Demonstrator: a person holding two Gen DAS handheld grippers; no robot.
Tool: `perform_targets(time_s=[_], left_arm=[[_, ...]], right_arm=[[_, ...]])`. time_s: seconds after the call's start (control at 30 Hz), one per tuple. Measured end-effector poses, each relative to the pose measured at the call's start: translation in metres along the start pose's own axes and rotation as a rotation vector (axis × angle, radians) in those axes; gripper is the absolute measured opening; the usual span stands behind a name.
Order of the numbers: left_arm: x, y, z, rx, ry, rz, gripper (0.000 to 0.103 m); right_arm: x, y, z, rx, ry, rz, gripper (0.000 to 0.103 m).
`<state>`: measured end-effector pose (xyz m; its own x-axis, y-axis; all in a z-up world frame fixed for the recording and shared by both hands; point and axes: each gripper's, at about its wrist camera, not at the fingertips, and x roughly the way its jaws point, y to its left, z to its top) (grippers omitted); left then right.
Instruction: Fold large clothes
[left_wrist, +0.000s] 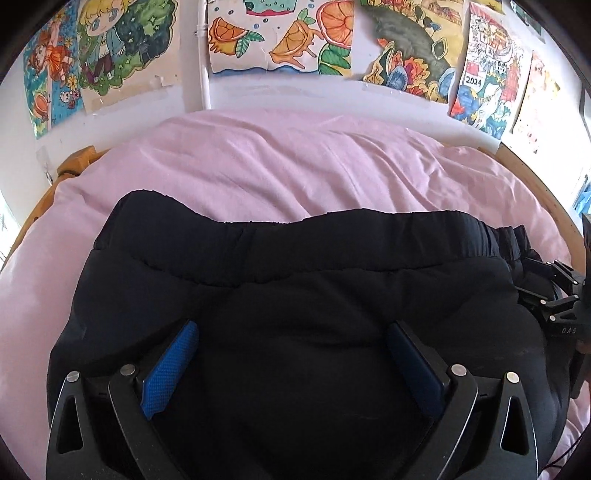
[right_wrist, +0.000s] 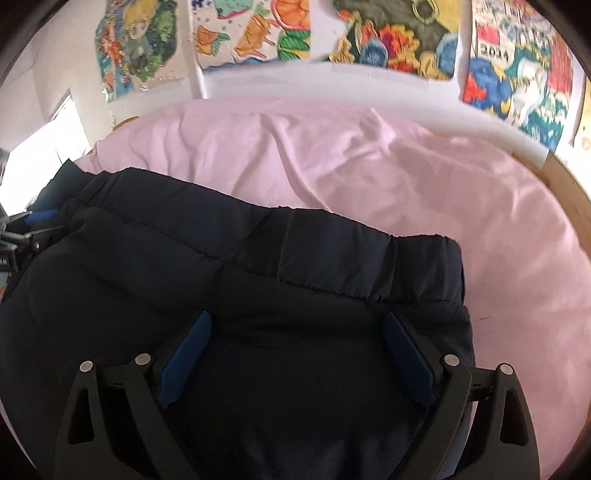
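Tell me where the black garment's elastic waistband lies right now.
The waistband runs across the far edge of the black garment on the pink bedsheet, beyond both open grippers, toward the wall drawings.

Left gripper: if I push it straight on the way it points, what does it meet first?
Most likely the black padded garment on the pink bedsheet. The left gripper stands open, pointing down, with dark fabric filling the gap between its blue-padded fingers. How close it already is I cannot tell.

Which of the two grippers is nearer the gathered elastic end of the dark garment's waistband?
Right. The right gripper hovers open just below the gathered elastic end; the left gripper sits open farther along the dark garment, toward its other side.
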<state>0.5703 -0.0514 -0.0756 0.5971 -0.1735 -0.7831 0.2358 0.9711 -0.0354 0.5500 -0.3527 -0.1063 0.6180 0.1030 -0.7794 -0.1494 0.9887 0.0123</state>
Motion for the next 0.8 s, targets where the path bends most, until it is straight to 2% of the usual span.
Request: perform_targets(time_s=[0.27, 0.47, 0.67, 0.7, 0.8], left_arm=[[0.007, 0.001, 0.001, 0.007, 0.01, 0.008, 0.103], [-0.01, 0.005, -0.004, -0.011, -0.032, -0.042, 0.103], [-0.055, 0.001, -0.016, -0.015, -0.094, -0.21, 0.103], [-0.064, -0.001, -0.022, -0.002, -0.106, -0.233, 0.103], [-0.066, -0.01, -0.033, 0.046, -0.089, -0.198, 0.103]], right_arm=[[0.009, 0.005, -0.002, 0.012, 0.022, -0.021, 0.092], [-0.016, 0.002, -0.008, 0.018, -0.072, -0.008, 0.093], [-0.069, 0.021, -0.028, -0.08, -0.163, 0.145, 0.093], [-0.074, 0.025, -0.033, -0.095, -0.168, 0.149, 0.093], [-0.079, 0.036, -0.049, -0.131, -0.154, 0.17, 0.093]])
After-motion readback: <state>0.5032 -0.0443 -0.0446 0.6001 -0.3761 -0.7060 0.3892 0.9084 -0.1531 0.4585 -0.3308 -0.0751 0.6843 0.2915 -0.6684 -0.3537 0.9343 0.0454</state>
